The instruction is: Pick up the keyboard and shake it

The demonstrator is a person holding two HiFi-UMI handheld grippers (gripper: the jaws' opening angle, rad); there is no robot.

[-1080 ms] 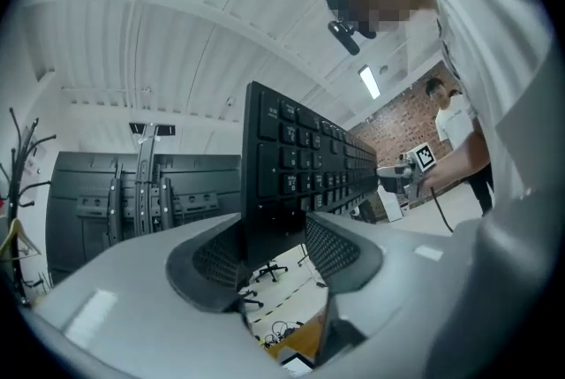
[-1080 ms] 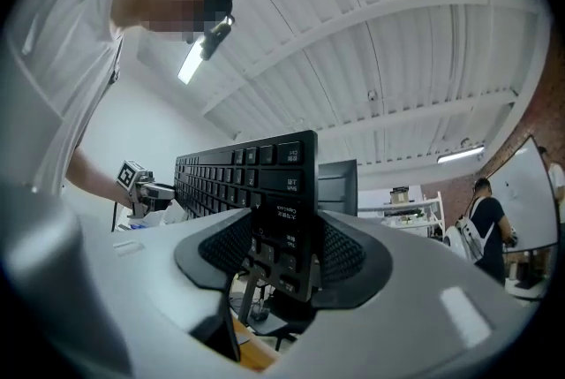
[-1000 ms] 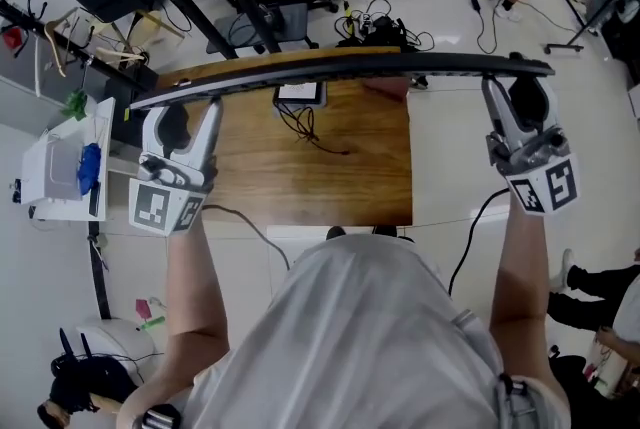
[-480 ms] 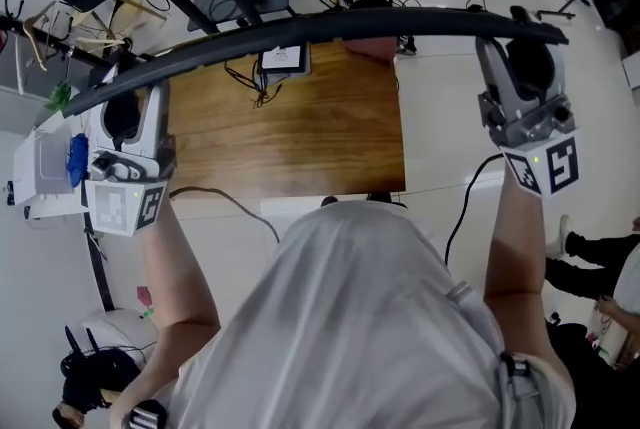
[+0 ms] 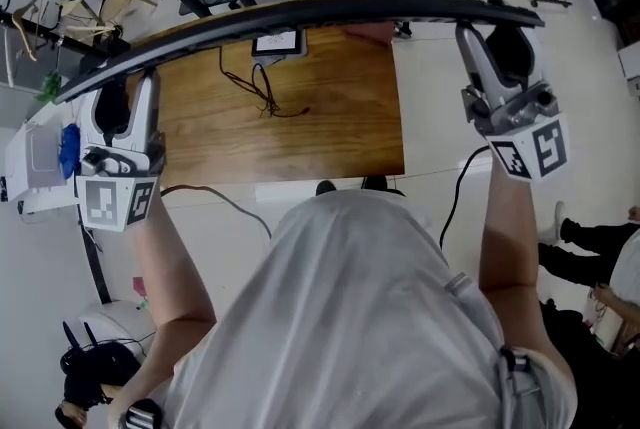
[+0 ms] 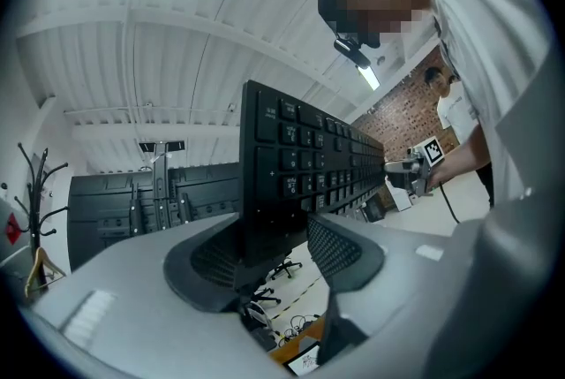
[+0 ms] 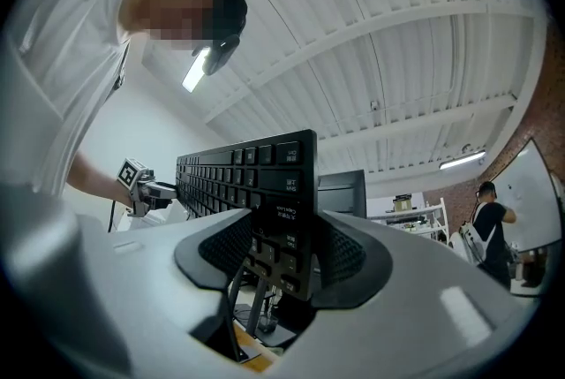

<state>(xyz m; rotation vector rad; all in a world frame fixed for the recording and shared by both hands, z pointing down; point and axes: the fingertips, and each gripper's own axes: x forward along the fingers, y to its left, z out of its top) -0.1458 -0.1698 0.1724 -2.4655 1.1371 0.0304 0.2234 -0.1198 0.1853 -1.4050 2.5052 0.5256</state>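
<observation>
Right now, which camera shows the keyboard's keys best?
The left gripper view: the keyboard fills its middle, key side facing the camera. The right gripper view shows the keyboard smaller. The head view shows only its thin dark edge.

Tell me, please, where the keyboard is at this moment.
The keyboard is held in the air above the wooden desk, spanning the top of the head view; the left gripper clamps its left end and the right gripper its right end.
</observation>
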